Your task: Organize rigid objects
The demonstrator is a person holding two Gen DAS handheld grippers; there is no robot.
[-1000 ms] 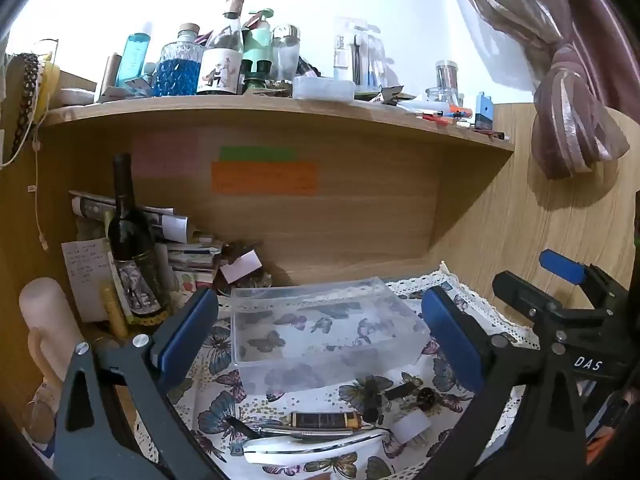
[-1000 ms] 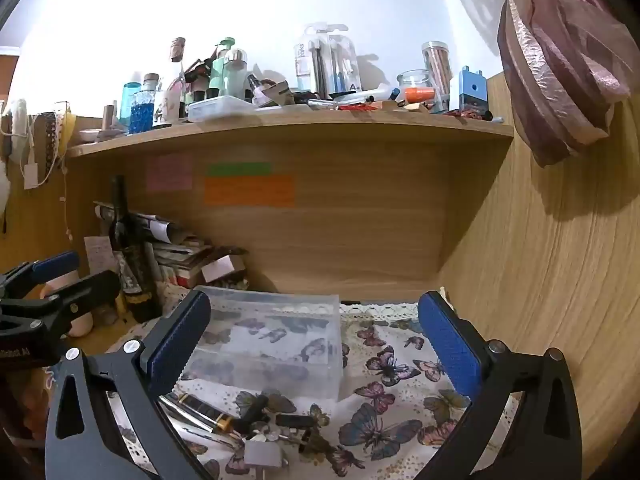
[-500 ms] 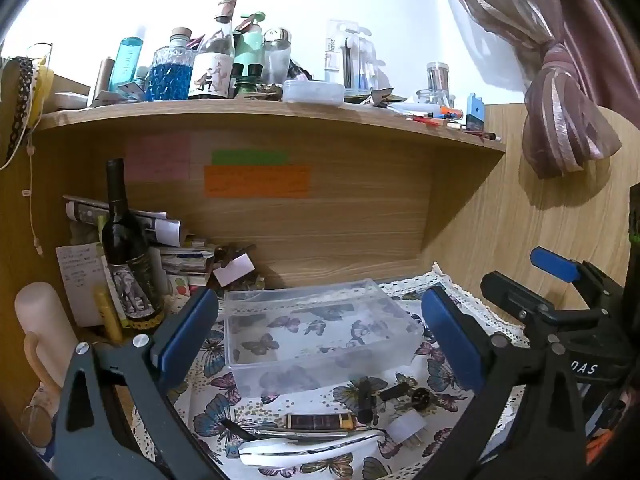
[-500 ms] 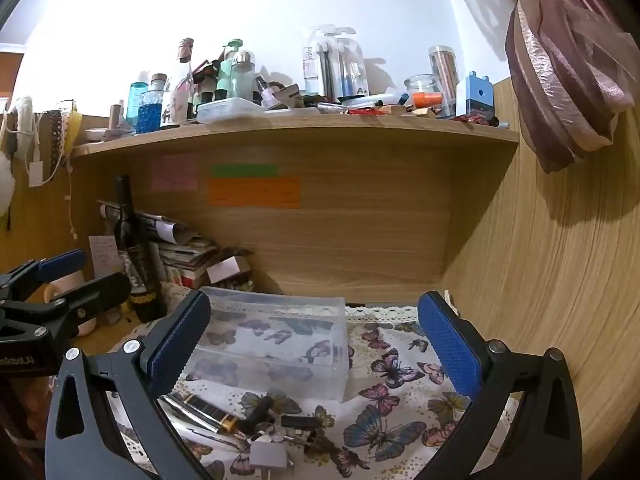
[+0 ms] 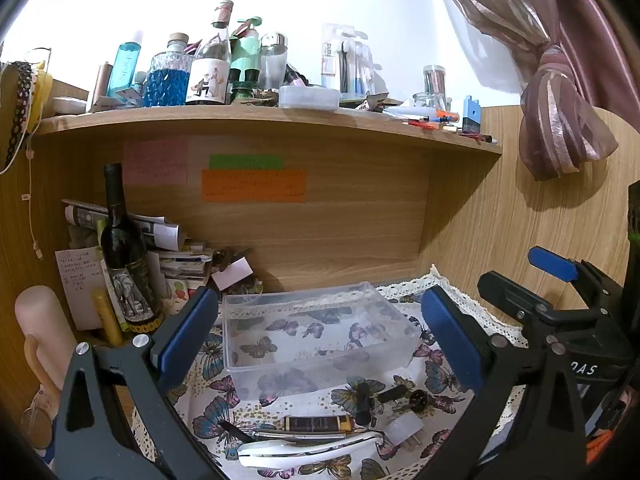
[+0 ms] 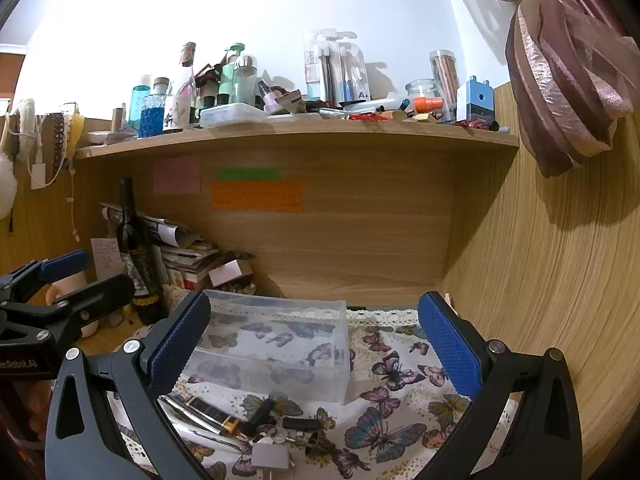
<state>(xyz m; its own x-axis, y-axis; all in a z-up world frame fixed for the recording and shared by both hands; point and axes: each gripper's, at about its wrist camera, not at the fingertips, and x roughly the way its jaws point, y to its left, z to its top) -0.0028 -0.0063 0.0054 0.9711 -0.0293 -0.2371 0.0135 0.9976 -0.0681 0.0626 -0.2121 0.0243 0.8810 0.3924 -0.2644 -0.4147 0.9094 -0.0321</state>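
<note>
Nothing is picked up yet. The left gripper point(image 5: 316, 340) hangs spread and empty; the clear box point(image 5: 316, 336) sits mid-cloth point(image 6: 400, 420), small parts point(image 5: 320, 426) heaped at its near edge; the right gripper point(image 6: 314, 344) gapes empty. Next, I'd judge: descend and pinch one piece.

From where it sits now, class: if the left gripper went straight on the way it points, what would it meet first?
Probably the clear plastic box, which sits centred between the open left gripper fingers on the butterfly cloth. Depth is uncertain.
</note>
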